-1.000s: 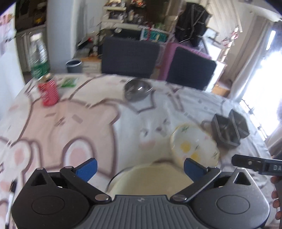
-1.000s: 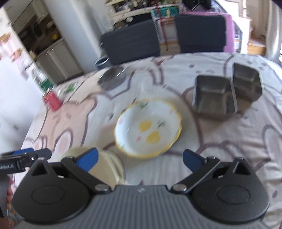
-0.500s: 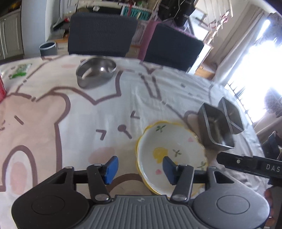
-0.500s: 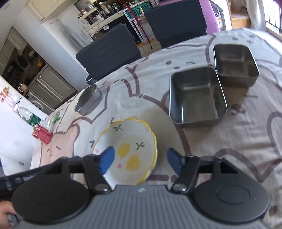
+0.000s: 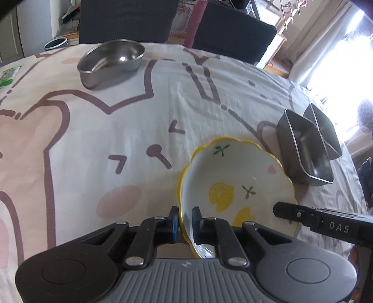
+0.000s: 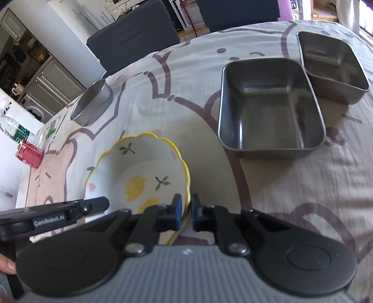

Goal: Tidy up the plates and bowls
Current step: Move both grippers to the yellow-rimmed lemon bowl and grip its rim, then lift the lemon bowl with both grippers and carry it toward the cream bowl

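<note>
A white bowl with a yellow scalloped rim and lemon prints (image 5: 235, 179) (image 6: 137, 170) sits on the cartoon tablecloth. My left gripper (image 5: 185, 220) is shut on its near left rim. My right gripper (image 6: 185, 211) is shut on its near right rim. A round steel bowl (image 5: 109, 65) (image 6: 92, 106) stands at the far left. Two rectangular steel trays (image 6: 270, 107) (image 6: 331, 67) stand side by side on the right; they also show in the left wrist view (image 5: 303, 151).
A red can (image 6: 29, 153) and a plastic water bottle (image 6: 14, 130) stand at the table's far left edge. Two dark chairs (image 5: 130, 21) stand behind the table. A bright window (image 5: 345, 53) is on the right.
Both grippers moved in on the lemon bowl and closed from wide open onto its rim, one on each side. The cream bowl seen under the left gripper earlier is out of view.
</note>
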